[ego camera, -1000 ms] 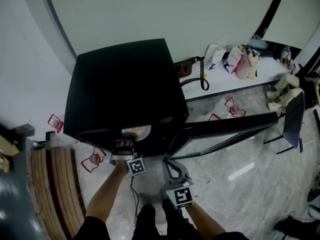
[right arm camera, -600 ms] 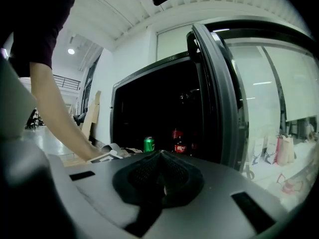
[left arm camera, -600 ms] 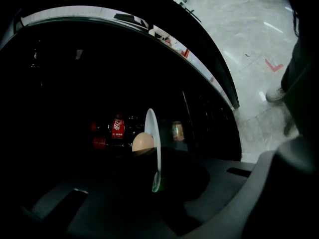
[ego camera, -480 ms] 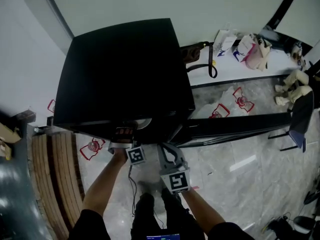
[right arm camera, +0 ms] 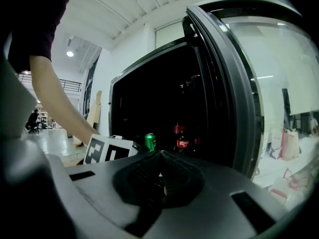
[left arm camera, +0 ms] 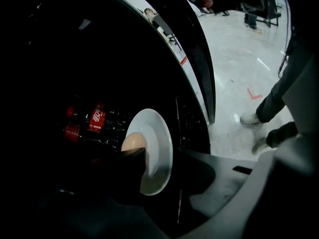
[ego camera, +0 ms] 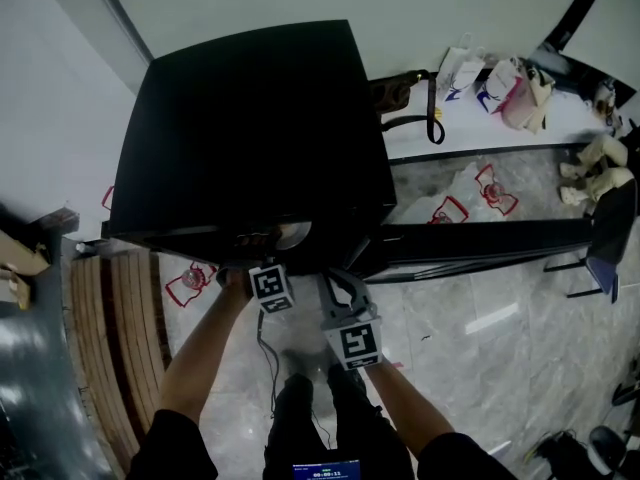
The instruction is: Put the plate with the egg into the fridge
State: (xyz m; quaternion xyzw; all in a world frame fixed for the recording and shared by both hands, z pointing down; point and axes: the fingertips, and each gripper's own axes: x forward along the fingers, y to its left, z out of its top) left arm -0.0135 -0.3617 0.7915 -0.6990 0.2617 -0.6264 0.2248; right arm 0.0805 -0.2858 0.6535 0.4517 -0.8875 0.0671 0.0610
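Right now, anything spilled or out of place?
Nothing spilled: the egg sits on the plate, whose rim lies between the jaws of the left gripper, which have just been opening. Plastic bags litter the floor beside the fridge.

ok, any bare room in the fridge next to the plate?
Only one patch shows: the strip of wire shelf between the plate and the open door looks bare. Beyond the plate it's crowded: cola bottles and a green can stand together. The rest of the interior is too dark to judge.
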